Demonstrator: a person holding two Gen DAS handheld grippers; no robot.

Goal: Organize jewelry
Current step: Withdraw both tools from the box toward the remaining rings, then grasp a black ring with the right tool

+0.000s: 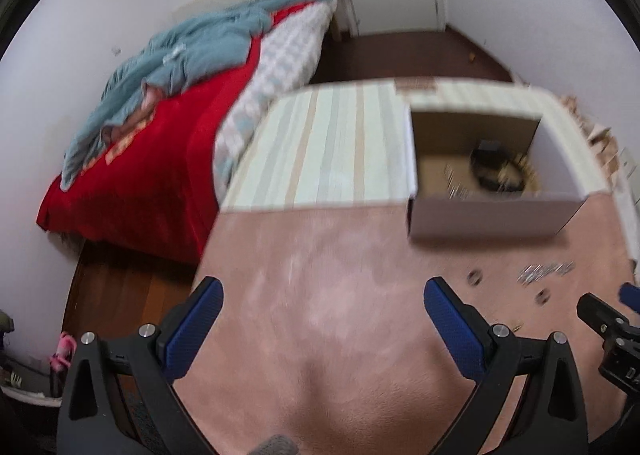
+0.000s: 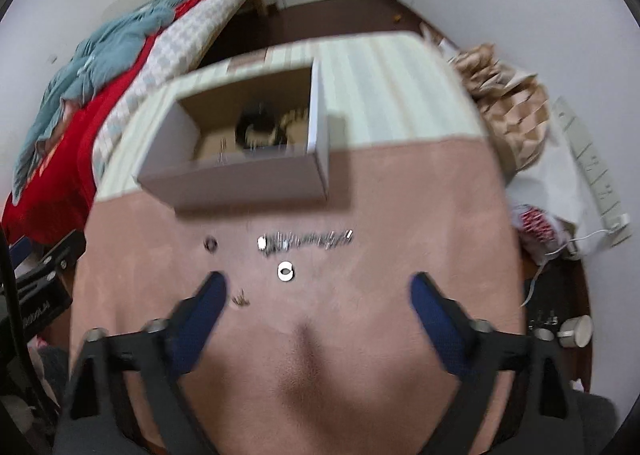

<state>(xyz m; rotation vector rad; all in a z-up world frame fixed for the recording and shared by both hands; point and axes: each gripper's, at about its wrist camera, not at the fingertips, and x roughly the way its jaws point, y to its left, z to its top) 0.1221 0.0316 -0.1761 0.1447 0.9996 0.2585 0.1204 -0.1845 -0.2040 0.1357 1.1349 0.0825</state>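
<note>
Left claw (image 1: 322, 319) spread, empty | right claw (image 2: 316, 305) spread, empty | bracelet (image 2: 306, 241), rings (image 2: 285, 271) on desk (image 2: 400, 235) before open box (image 2: 240, 183) | bed (image 1: 152, 175) beside desk's left edge

Right gripper (image 2: 316, 287) spread wide, ring (image 2: 285, 271) between fingers, box (image 2: 248, 183) beyond
</note>
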